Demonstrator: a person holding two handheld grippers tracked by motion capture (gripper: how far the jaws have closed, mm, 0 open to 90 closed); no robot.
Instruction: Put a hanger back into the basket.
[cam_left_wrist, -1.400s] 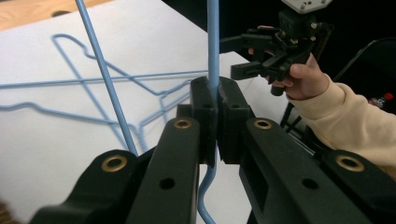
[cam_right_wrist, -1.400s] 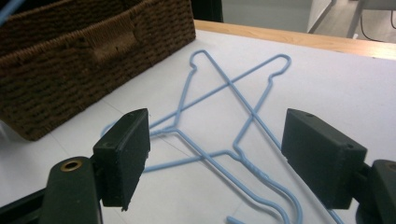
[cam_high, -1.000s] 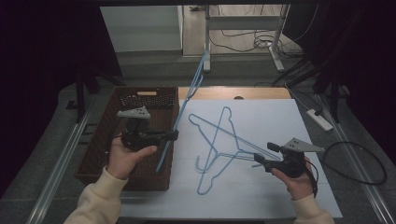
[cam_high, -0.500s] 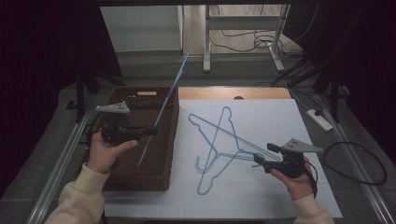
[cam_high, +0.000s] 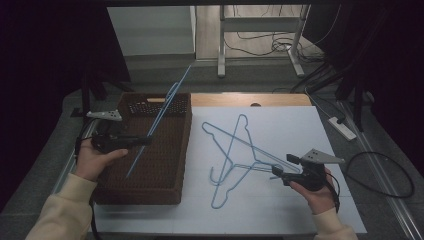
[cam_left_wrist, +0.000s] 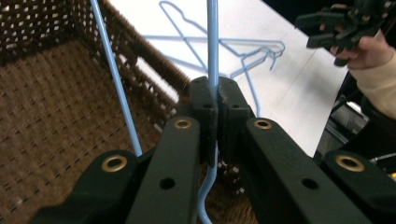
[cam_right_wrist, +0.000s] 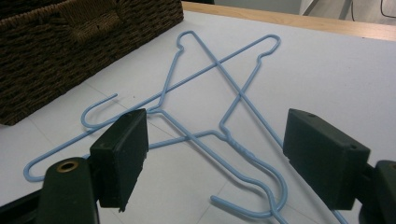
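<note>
Blue hanger (cam_high: 159, 120) clenched in my left tool (cam_high: 145, 140), slanting lengthwise over the basket (cam_high: 150, 192); right tool (cam_high: 276, 171) released.

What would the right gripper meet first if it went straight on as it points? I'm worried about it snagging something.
Probably the two crossed blue hangers on the white board: the open right gripper points right at them; depth is unclear.

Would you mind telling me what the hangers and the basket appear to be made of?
The hangers on the white board look like thin metal wire with a smooth light-blue coating, judging by their slim, even, bent shape, though moulded plastic cannot be ruled out. The one held in the left gripper looks the same. The basket seems to be woven wicker or rattan, dark brown and matte, with an open weave.
</note>
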